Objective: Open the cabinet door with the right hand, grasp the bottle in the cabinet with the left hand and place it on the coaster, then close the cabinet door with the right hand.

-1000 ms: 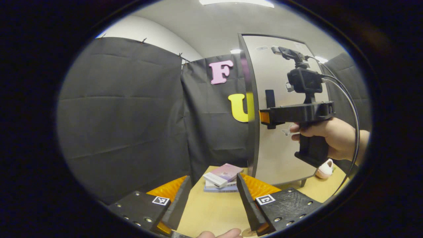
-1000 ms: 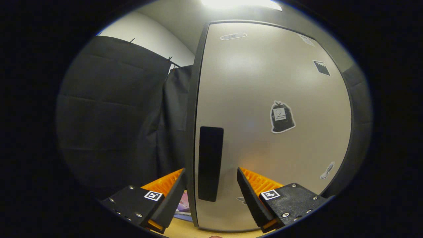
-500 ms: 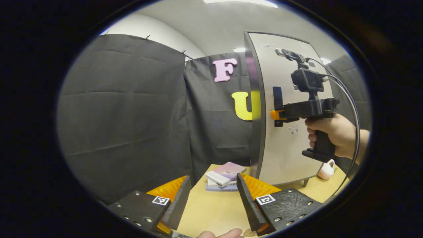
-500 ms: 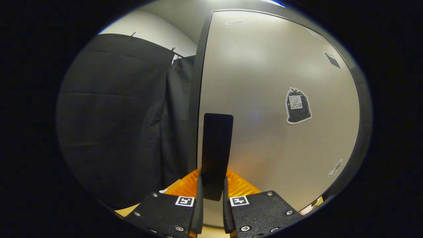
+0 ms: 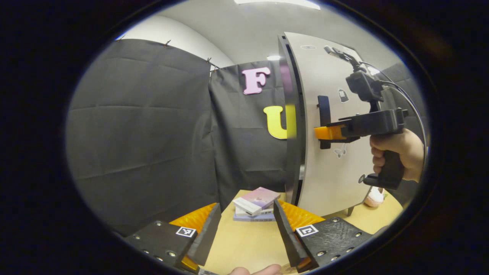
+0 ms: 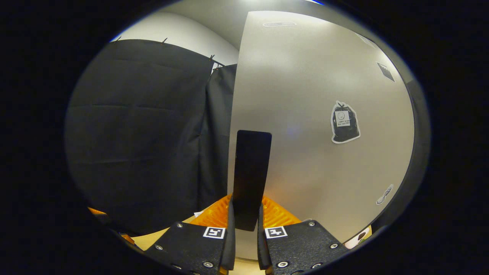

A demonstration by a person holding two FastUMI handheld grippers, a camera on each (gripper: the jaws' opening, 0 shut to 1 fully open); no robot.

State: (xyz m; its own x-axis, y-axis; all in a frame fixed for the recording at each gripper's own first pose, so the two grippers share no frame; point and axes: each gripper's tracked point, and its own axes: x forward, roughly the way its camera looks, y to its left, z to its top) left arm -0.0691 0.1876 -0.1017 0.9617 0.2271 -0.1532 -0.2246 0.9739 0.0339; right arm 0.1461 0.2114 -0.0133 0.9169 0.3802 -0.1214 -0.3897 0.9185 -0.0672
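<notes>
The grey cabinet door (image 6: pixel 313 114) carries a flat black upright handle (image 6: pixel 250 172). My right gripper (image 6: pixel 246 225) is shut on the lower end of that handle, a finger pressing each side. In the left gripper view the door (image 5: pixel 332 172) stands slightly ajar from the cabinet's dark edge (image 5: pixel 292 126), and the right gripper (image 5: pixel 324 133), held by a hand (image 5: pixel 397 152), grips the handle (image 5: pixel 324 114). My left gripper (image 5: pixel 246 225) hangs open over the wooden table (image 5: pixel 244 244), with nothing between its fingers. The cabinet's inside is hidden.
A short stack of books (image 5: pixel 255 204) lies on the table by the cabinet's foot. A small pink-and-white soft toy (image 5: pixel 374 196) sits past the door at the right. Black cloth walls close the left and back. A fingertip (image 5: pixel 254 270) shows at the bottom edge.
My right gripper moved in and shut on the door handle. The door has since swung a little outward, opening a narrow gap at its left edge. The left gripper stayed put.
</notes>
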